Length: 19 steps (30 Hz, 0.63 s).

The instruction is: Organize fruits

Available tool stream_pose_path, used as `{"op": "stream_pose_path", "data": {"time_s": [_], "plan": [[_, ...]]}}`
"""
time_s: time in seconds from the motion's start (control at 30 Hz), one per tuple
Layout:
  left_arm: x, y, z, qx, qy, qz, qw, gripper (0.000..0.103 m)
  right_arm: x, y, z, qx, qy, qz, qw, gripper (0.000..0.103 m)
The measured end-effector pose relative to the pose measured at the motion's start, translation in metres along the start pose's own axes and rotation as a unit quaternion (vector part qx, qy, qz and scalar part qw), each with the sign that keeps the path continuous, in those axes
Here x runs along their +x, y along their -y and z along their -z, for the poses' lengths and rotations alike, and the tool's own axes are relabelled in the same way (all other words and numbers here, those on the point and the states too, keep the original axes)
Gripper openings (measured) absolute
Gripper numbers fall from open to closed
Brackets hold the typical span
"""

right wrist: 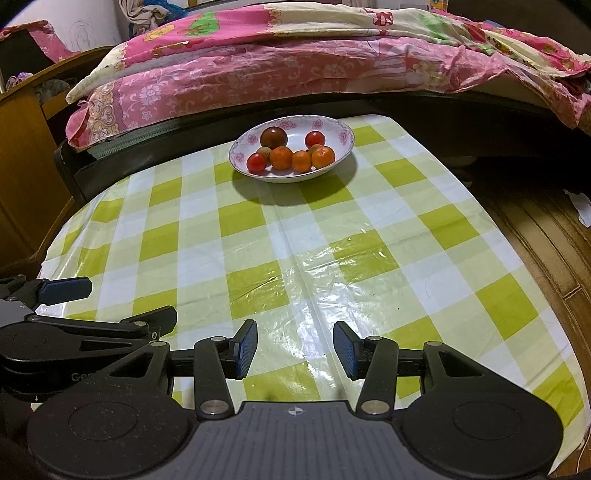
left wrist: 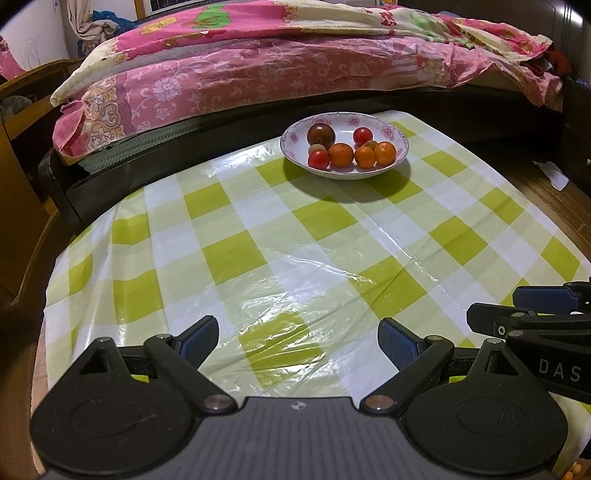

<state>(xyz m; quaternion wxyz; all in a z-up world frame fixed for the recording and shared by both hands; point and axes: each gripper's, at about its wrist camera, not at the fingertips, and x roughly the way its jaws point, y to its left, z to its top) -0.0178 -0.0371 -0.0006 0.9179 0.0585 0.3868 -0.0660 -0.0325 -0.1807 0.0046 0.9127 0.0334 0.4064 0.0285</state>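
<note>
Both tongs, the left gripper (left wrist: 297, 341) and right gripper (right wrist: 294, 349), hang apart and empty over the near checked tablecloth (left wrist: 236, 254), well short of the flowered bowl (left wrist: 400, 147) that keeps oranges (left wrist: 340, 154) and small tomatoes (left wrist: 362, 136) gathered.

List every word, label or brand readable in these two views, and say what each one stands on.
"DAS": white letters on the right gripper body, cut off by the edge of the left wrist view.
"Ge": start of a grey word on the left gripper body in the right wrist view; the rest is hidden.
Colourful box behind the bed: print too small to read.
</note>
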Motion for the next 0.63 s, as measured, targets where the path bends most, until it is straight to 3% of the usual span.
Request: {"op": "stream_pose_path", "data": {"time_s": [0.63], "plan": [[0.0002, 0.0005, 0.0013, 0.009, 0.005, -0.011, 0.9999, 0.100, 0.0028, -0.0004, 0.0019, -0.001, -0.002, 0.001, 1.000, 0.042]]}}
